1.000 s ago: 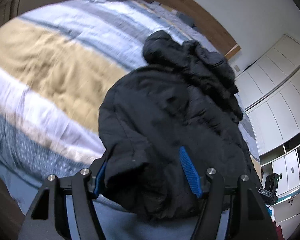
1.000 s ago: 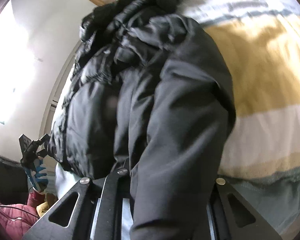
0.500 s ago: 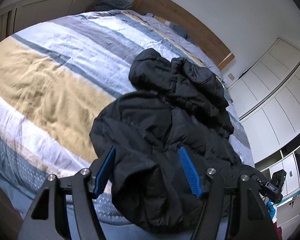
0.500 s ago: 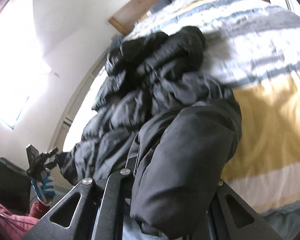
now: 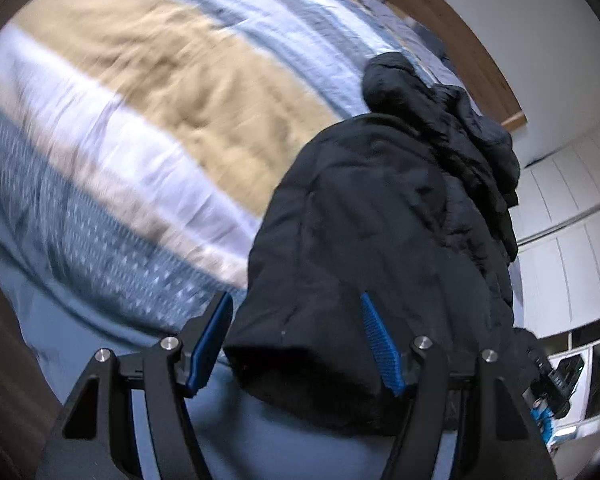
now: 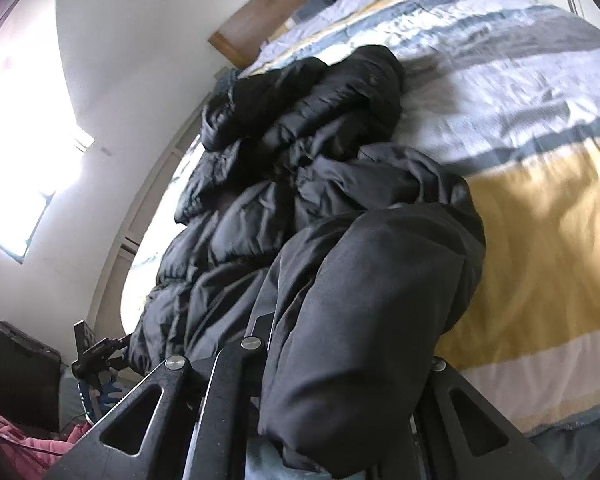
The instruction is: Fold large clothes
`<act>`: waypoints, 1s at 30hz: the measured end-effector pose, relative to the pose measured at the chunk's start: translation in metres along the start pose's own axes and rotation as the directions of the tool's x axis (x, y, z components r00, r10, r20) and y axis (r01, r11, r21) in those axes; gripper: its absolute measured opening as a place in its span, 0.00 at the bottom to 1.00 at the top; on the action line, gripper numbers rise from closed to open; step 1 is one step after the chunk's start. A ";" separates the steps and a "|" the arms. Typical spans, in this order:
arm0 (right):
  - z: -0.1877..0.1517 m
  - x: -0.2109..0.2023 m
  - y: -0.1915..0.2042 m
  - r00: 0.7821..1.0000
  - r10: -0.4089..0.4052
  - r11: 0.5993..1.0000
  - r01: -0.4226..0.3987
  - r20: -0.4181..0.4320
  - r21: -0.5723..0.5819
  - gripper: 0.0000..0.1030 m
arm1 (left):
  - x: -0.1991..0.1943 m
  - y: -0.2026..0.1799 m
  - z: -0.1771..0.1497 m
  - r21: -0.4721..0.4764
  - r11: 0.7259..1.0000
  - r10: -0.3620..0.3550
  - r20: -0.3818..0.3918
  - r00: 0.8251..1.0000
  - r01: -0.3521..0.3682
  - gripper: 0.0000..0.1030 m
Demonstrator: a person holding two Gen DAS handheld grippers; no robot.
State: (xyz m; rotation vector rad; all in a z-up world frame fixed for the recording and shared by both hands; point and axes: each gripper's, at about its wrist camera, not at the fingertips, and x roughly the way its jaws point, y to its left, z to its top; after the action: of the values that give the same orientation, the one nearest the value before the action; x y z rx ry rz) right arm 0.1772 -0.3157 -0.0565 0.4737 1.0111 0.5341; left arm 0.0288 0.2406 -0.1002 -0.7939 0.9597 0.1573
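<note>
The black puffy padded jacket [image 5: 384, 216] is lying at the bed's [image 5: 148, 92] near edge, toward five o'clock. The left claw [image 5: 296, 344] is dropping back astride its hem, released; the right claw [image 6: 340, 364], apparently clenched on jacket fabric, is lifting it for a fold.

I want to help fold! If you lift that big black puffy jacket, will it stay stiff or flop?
The big black puffy jacket would probably flop: it already lies crumpled on the striped bedspread. Its quilted padding suggests it is light but bulky. The sheen hints it could slip.
</note>
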 end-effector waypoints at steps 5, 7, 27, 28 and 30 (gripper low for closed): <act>-0.005 0.004 0.001 0.999 -0.046 0.999 0.046 -0.017 0.006 0.12 | 0.015 -0.002 -0.012 -0.023 0.999 -0.032 -0.053 0.998 0.031 0.47; -0.005 0.006 0.003 0.998 -0.059 0.998 0.059 -0.018 0.006 0.12 | 0.023 -0.008 -0.014 -0.032 0.999 -0.045 -0.067 0.997 0.043 0.40; -0.001 0.013 0.012 0.996 -0.085 0.996 0.085 -0.002 -0.013 0.11 | 0.022 -0.071 0.005 -0.031 0.979 -0.205 -0.069 0.976 0.203 0.32; 0.000 0.013 0.014 0.997 -0.081 0.996 0.081 0.002 -0.021 0.10 | 0.024 -0.074 0.008 -0.029 0.978 -0.208 -0.071 0.976 0.206 0.32; 0.004 0.014 0.019 0.997 -0.072 0.997 0.072 0.008 -0.037 0.09 | 0.025 -0.080 0.013 -0.018 0.978 -0.207 -0.067 0.976 0.206 0.32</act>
State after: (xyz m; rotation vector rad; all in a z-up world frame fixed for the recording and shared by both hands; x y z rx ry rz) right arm 0.1827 -0.2934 -0.0527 0.4045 1.0064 0.4860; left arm 0.0882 0.1874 -0.0725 -0.9090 0.9344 -0.0453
